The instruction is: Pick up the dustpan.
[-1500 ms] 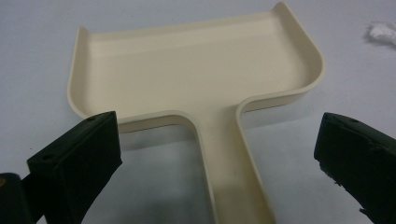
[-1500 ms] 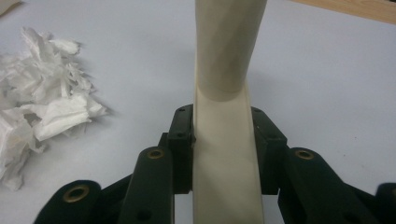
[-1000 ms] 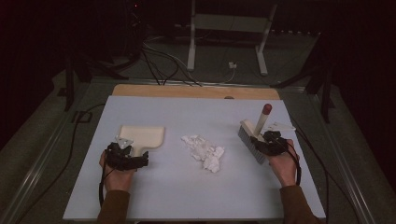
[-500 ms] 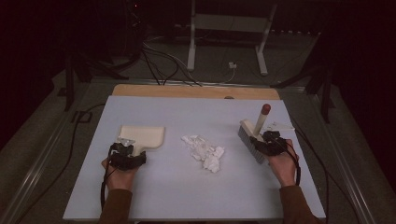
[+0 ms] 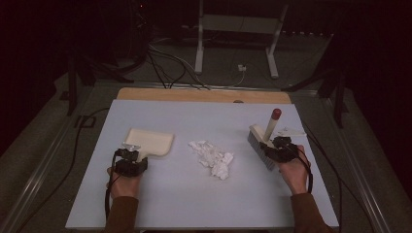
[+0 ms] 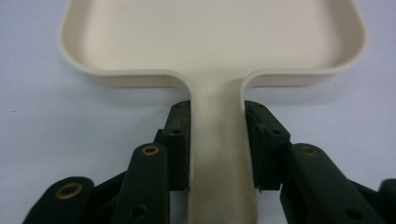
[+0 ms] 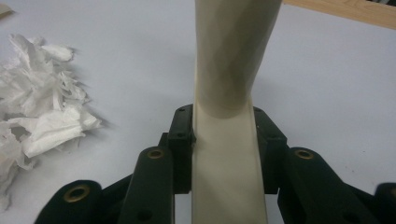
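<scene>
L gripper has just been closing and now pinches the dustpan by its handle; in the left gripper view both pads sit flat against the handle's sides, pan tray straight ahead of the jaws, flat on the table. R gripper is clenched on the brush handle, jaws on either side of the cream stem; from the high view the red-tipped end points up and away from the hand, bristle head down on the table just beside the gripper.

Shredded paper lies between the two tools, off to the pan's open side and to the inner side of the brush, apart from both. A small flat scrap sits just beyond the R gripper, outside the brush.

What could go wrong, imo:
- Pan handle is smooth w/ tapered sides; grip is near the tray end, so if the L hand tilts up, the pan may twist or slide out.
- Paper is light and loose; a fast sweep would likely scatter bits past the pan lip instead of into it.
- If the pan lip lifts off the table, shreds go under it.
- Brush is held low on the stem, so hard pressing could lever it round in the jaws.
- The scrap behind the brush is easy to miss.
</scene>
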